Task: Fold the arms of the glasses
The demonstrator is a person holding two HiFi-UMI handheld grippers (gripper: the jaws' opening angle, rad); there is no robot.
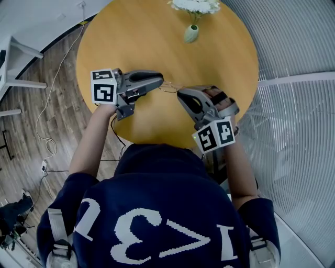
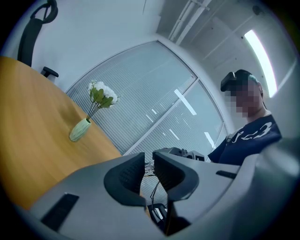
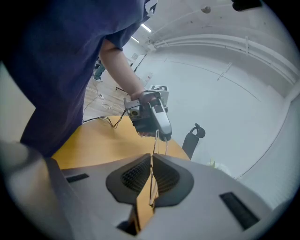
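Observation:
The thin wire-framed glasses [image 1: 170,87] hang just above the round wooden table [image 1: 141,36], between my two grippers. My right gripper [image 1: 179,93] is shut on one thin arm of the glasses [image 3: 154,145], which runs upright between its pads [image 3: 136,176]. My left gripper [image 1: 161,82] comes in level from the left and meets the other end of the glasses; in the right gripper view its tip [image 3: 161,134] grips the wire. A narrow slit stays between the jaws of my left gripper [image 2: 149,161], with a bit of wire [image 2: 149,167] at the tips.
A pale green vase [image 1: 191,33] of white flowers [image 1: 196,5] stands at the table's far edge, and leans in the left gripper view [image 2: 79,130]. A black chair [image 3: 192,138] stands beyond the table. Window blinds [image 1: 293,131] run along the right; cables lie on the wooden floor [image 1: 49,120].

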